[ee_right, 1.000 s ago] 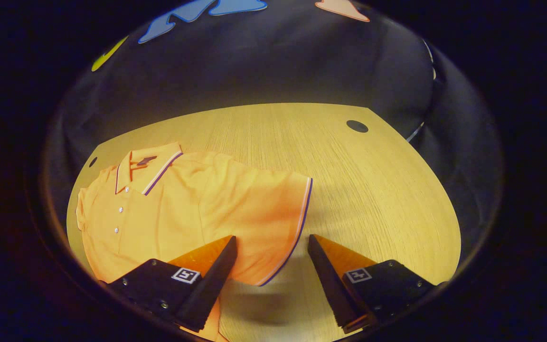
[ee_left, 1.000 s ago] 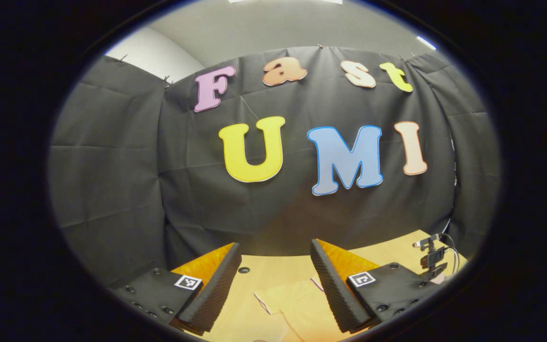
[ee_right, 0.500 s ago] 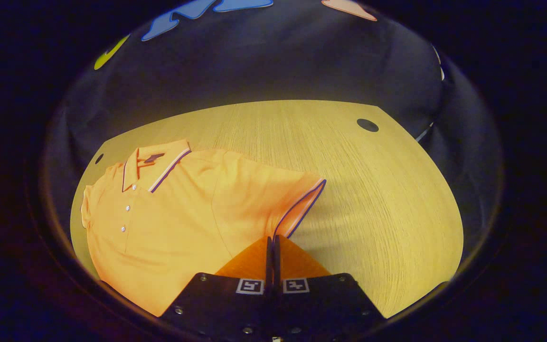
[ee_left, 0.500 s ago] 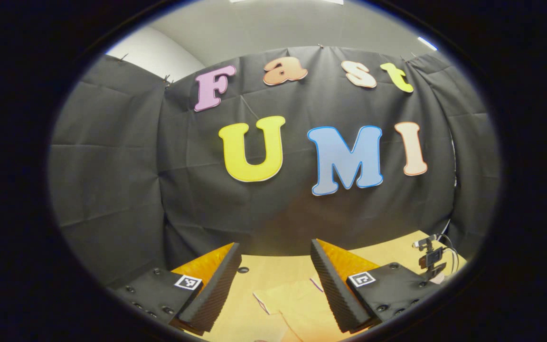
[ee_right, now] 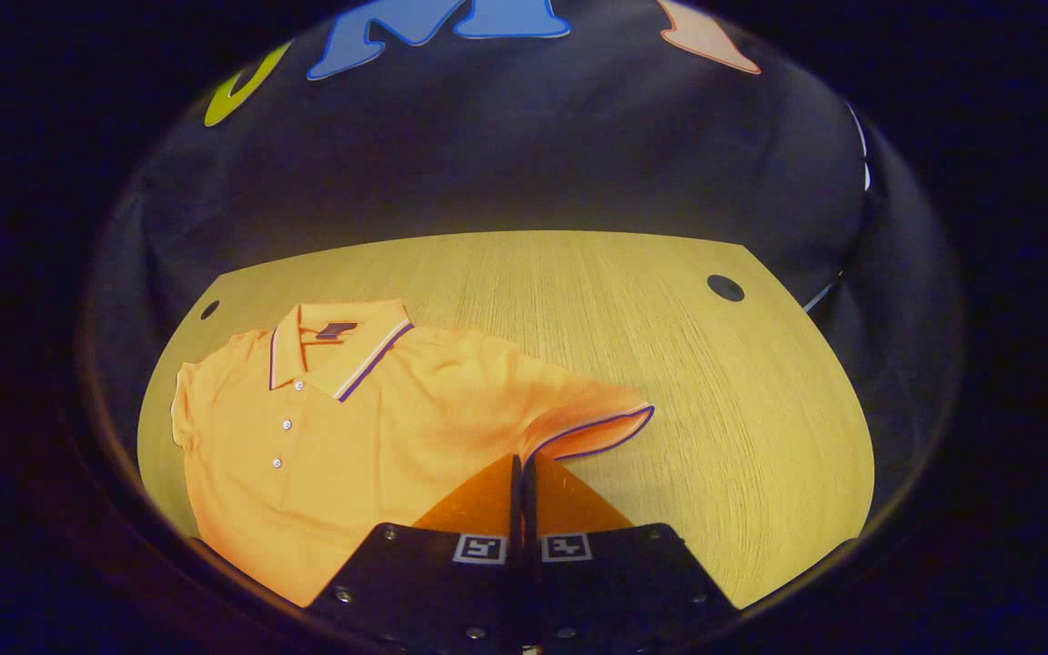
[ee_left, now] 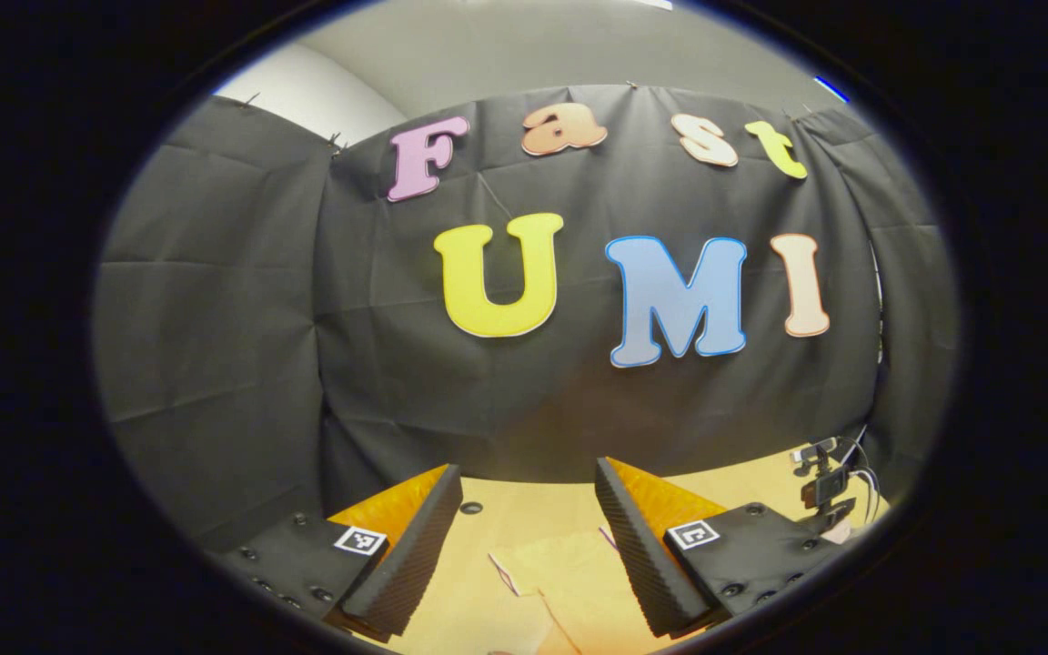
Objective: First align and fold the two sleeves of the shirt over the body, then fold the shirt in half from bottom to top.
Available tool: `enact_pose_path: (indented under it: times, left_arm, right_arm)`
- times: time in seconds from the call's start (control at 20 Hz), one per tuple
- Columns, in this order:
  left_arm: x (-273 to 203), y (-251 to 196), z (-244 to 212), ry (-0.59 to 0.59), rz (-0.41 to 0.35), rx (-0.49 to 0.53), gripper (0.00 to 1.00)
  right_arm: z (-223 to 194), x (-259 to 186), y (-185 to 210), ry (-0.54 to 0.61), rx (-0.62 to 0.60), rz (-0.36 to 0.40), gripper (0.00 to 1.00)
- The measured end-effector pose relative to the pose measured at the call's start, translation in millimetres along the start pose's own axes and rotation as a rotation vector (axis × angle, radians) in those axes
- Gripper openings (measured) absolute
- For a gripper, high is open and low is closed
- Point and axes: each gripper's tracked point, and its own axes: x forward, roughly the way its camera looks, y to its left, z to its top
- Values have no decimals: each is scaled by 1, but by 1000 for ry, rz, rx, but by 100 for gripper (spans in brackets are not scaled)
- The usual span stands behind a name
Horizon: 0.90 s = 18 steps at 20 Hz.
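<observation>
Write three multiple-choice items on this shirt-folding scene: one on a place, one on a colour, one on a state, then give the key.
1. Where does the right claw grip the polo shirt?
A. the collar
B. the cuff of one sleeve
C. the bottom hem

2. What colour is the polo shirt's body?
A. orange
B. white
C. green

3. How does the left claw stand?
A. shut on the collar
B. shut on nothing
C. open, holding nothing

Key:
1 B: in the right gripper view the closed fingers meet at the striped cuff of the sleeve, which is raised off the wooden table.
2 A: the fabric is orange, with dark and white stripes on the collar.
3 C: in the left gripper view its fingers stand wide apart with only table and shirt beyond them.
</observation>
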Motion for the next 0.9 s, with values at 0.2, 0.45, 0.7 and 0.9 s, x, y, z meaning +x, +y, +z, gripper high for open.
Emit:
enact_pose_path:
  times: [0.2, 0.45, 0.7, 0.9]
  left_arm:
    - [-2, 4, -2, 0, 6, -6, 98]
    - [-6, 19, -5, 8, 35, -5, 99]
    - [-13, 42, -14, 25, 74, -5, 98]
    - [-11, 54, -23, 44, 87, -12, 99]
  right_arm:
    - [31, -6, 60, -59, -90, 99, 0]
    - [20, -4, 143, -35, -245, 219, 0]
    - [-20, 10, 183, 59, -354, 262, 0]
    - [-35, 13, 186, 96, -381, 266, 4]
